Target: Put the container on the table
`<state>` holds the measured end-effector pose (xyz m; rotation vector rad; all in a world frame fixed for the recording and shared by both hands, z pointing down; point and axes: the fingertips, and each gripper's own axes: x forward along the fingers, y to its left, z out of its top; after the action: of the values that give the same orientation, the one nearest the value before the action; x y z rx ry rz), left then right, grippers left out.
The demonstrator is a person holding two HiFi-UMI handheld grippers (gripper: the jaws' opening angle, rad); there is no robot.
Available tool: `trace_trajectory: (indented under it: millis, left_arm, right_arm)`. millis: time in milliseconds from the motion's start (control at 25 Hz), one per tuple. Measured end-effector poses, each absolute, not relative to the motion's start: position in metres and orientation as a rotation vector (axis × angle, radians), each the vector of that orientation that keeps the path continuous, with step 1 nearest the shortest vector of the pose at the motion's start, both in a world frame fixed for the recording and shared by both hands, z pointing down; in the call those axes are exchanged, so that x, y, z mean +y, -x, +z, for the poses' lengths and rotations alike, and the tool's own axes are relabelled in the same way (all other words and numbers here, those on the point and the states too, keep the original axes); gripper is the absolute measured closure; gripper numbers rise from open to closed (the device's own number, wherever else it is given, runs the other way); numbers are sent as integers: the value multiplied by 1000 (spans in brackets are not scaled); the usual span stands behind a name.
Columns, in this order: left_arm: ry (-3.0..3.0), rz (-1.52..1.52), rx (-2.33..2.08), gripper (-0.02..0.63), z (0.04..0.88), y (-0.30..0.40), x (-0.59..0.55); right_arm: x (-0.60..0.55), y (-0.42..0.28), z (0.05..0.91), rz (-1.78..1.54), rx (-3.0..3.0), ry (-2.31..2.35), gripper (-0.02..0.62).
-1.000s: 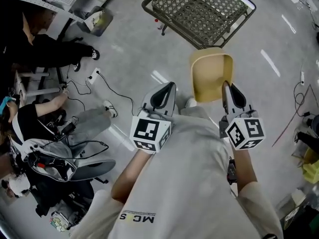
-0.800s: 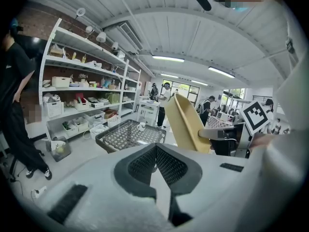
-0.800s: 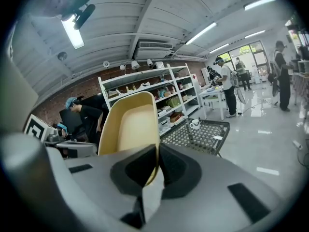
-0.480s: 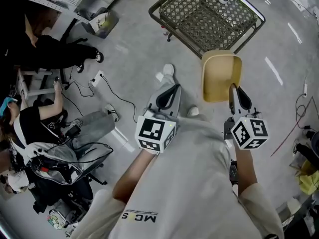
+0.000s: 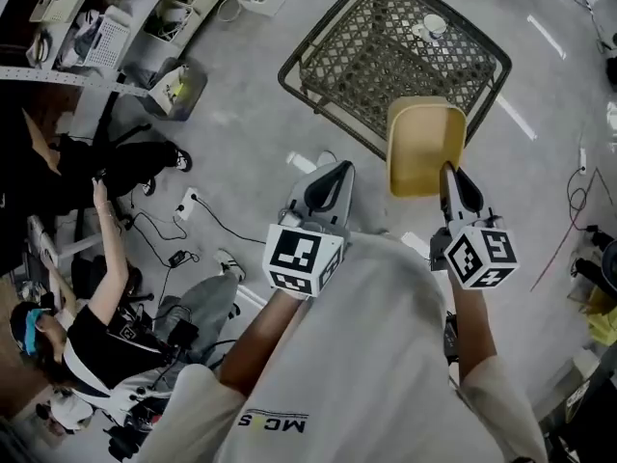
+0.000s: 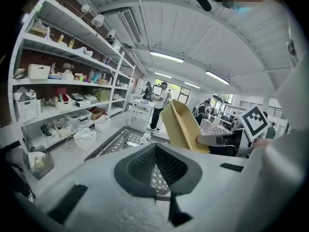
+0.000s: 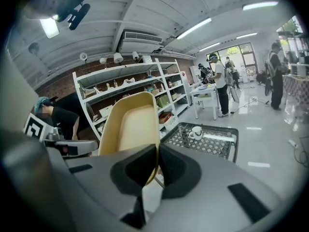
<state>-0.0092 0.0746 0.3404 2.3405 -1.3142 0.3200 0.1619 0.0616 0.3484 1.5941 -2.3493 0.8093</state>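
A tan plastic container (image 5: 424, 148) hangs tilted on edge above the floor, its hollow side facing me. My right gripper (image 5: 450, 176) is shut on its near rim; in the right gripper view the container (image 7: 129, 127) rises just past the pinched jaws of that gripper (image 7: 157, 159). My left gripper (image 5: 336, 169) is level with it on the left, shut and holding nothing. From the left gripper view (image 6: 155, 150) the container (image 6: 181, 127) shows to the right. The dark metal mesh table (image 5: 299, 83) stands just ahead, with a white cup (image 5: 435, 25) on its far side.
White shelves (image 6: 63, 105) with bins and baskets line the left side. A person (image 5: 116, 326) sits at lower left among cables and a power strip (image 5: 186, 146). More cables (image 5: 578, 196) lie on the floor at right. People stand further back (image 7: 221, 83).
Both grippers and the held container have come closer to the mesh table, which now fills more of the top of the head view. The grip has not changed.
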Motion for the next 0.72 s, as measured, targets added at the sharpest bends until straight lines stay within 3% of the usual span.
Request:
trace_trajectory:
  millis: [360, 720]
  left_arm:
    - [-2392, 316, -1217, 583, 335, 59, -39]
    - [-2355, 329, -1234, 583, 334, 66, -72]
  right_arm:
    - [-39, -124, 343, 799, -2254, -1677, 568]
    - [-76, -114, 353, 874, -2253, -1624, 568]
